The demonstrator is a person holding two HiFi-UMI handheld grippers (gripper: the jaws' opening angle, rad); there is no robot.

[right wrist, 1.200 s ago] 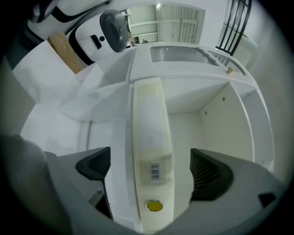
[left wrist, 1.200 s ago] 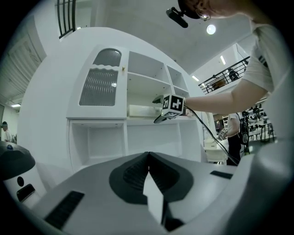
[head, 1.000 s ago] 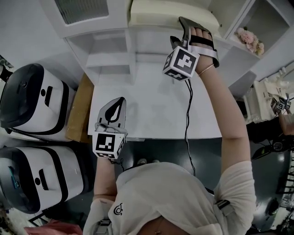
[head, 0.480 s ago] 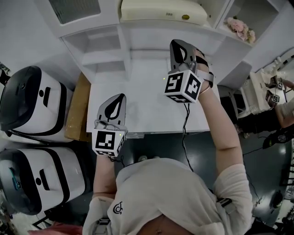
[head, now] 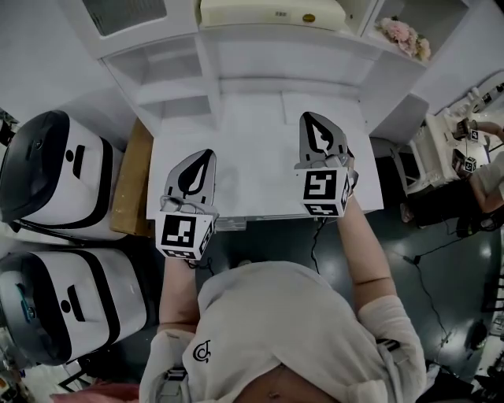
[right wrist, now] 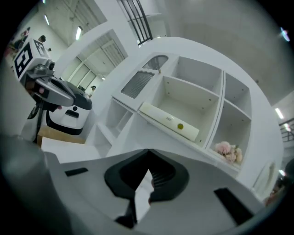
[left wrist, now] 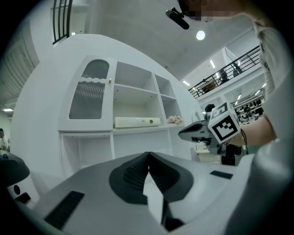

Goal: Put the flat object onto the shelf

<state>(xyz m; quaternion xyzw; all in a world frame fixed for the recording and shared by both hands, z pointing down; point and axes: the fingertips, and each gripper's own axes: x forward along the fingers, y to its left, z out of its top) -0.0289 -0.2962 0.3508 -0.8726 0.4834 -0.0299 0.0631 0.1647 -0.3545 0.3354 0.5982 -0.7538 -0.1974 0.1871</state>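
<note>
Flat object [head: 272, 13] lies on shelf [head: 276, 39]; head view adds floor [head: 441, 271].

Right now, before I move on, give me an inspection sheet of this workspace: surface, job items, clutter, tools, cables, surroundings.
Surface: white table, nothing seen on it.
Job's things: cream flat object lies on the shelf unit, middle compartment.
Clutter: pink flowers in the compartment to its right.
Tools: left tool and right tool both shut, empty, over the table.
Cables: one cable hangs from the right tool past the table edge.
Surroundings: two white and black machines and a brown box left of the table.
</note>
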